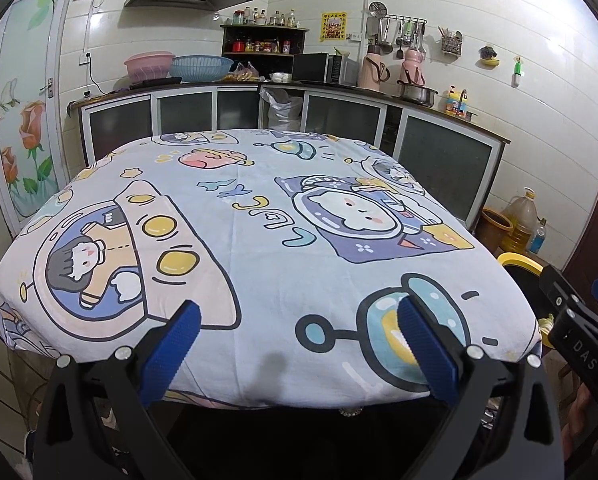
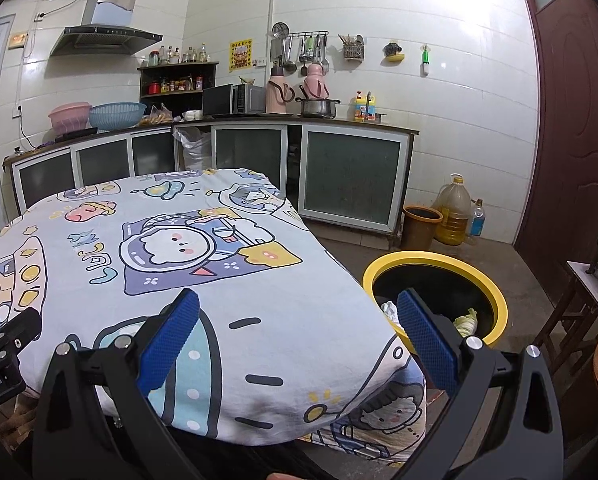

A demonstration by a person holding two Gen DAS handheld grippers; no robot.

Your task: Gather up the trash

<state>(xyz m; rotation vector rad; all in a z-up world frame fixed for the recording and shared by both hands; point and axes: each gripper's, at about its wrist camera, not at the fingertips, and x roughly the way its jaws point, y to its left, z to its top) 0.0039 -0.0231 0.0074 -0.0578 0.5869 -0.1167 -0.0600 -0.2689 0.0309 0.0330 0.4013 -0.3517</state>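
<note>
A cloth [image 2: 227,280] covers the table [image 1: 259,408]. The bin [image 2: 495,292] stands on the floor at the table's 3 o'clock, holding what may be crumpled trash [image 2: 469,320]. Cabinets [image 2: 351,176] run behind at 12 o'clock.

White-tiled walls [image 2: 439,32], glass-fronted counter cabinets [image 2: 351,176], dark red door [image 2: 571,120].

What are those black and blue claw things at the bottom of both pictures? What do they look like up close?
Each is a hand-held gripper. The left hand-held gripper and the right hand-held gripper look alike: two black angular arms joined with round silver rivets, each ending in a long blue finger pad with a fine ribbed texture. Seen from the left camera, the right one's black body carries white lettering, "DAS". No cables or sleeves show.
</note>
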